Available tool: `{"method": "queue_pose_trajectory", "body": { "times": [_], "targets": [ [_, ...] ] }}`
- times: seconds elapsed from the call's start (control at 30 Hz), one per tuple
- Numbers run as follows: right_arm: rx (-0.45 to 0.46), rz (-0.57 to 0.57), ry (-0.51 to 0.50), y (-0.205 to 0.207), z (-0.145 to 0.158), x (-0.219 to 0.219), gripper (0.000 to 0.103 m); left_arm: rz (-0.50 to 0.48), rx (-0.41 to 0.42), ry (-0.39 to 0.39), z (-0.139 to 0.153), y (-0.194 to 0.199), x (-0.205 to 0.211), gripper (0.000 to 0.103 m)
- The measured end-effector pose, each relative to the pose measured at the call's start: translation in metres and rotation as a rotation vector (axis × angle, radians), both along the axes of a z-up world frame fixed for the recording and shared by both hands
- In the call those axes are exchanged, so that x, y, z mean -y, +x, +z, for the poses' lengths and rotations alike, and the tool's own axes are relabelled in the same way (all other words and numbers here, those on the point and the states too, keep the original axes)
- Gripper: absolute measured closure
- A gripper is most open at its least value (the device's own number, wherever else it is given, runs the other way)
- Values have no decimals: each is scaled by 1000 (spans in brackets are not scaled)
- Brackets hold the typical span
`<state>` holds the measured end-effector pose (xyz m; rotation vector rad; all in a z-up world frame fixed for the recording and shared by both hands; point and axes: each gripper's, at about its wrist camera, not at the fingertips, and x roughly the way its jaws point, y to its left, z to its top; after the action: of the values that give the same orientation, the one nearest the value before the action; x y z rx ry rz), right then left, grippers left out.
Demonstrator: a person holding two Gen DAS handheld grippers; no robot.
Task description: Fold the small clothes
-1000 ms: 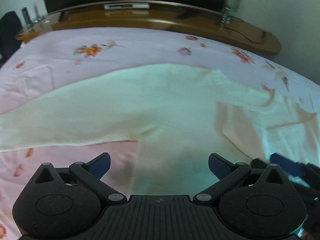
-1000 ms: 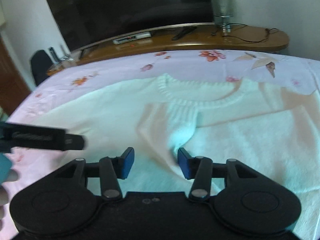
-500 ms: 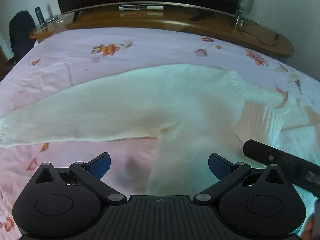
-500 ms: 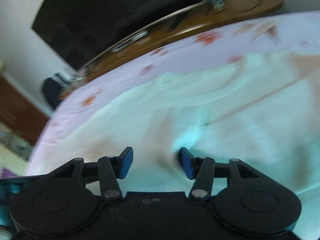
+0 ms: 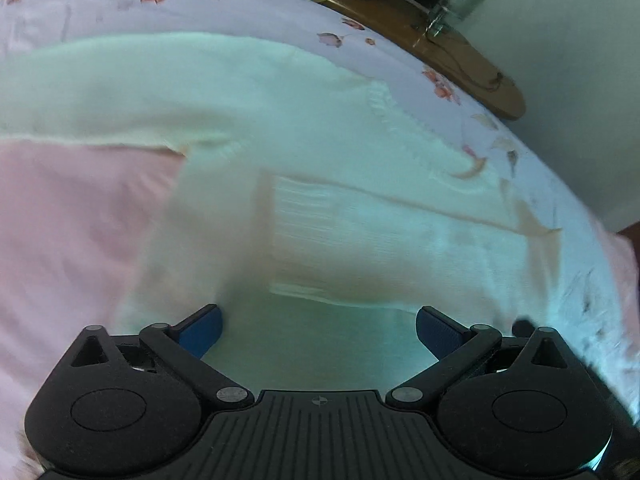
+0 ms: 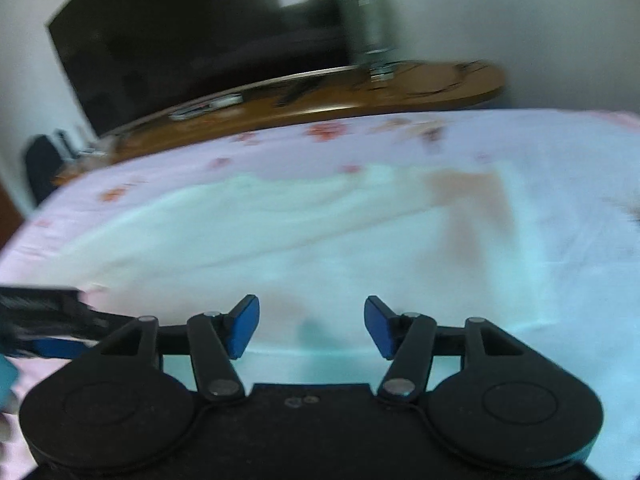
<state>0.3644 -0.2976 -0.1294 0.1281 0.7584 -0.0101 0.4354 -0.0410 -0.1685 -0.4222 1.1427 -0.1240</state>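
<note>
Both grippers empty. Right gripper [image 6: 311, 326]: jaws just been opening, now apart, nothing between; ribbed cuff it pinched a second ago released. Left gripper [image 5: 319, 330]: jaws wide, hovering over cream knitted sweater [image 5: 304, 128] spread on pink floral bedsheet [image 5: 72, 216]. Right sleeve [image 5: 360, 236] now folded across chest. Judgement: left sleeve next.
</note>
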Motion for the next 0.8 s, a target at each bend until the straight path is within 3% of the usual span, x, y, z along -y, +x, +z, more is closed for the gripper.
{"method": "queue_pose_trajectory", "body": {
  "times": [0.1,0.3,0.33,0.37,0.43,0.57,0.6,0.63,0.67,0.8],
  "targets": [
    [-3,-86,-95,-14,-10,20,44,29,15,-22,-3,0,6,0],
    [-49,-188,-115,-25,-27,49,43,107,96,-47,-8,1,13,1],
    [-49,-193,-110,-25,-28,50,42,117,117,-54,-7,3,14,14],
    [-50,-196,-101,-19,-31,50,41,120,136,-56,-7,5,14,35],
    [-47,-202,-90,-22,-32,53,41,147,132,-109,-12,10,9,55],
    [-39,-205,-98,-21,-37,54,40,192,158,-161,-16,13,2,56],
    [-38,-206,-102,-21,-37,54,41,192,172,-149,-15,13,4,62],
    [-38,-207,-106,-18,-38,55,41,185,182,-131,-15,14,7,86],
    [-40,-209,-110,-17,-39,56,40,182,182,-132,-16,15,8,95],
    [-42,-203,-129,-18,-40,56,33,178,246,-128,-1,20,8,95]
  ]
}}
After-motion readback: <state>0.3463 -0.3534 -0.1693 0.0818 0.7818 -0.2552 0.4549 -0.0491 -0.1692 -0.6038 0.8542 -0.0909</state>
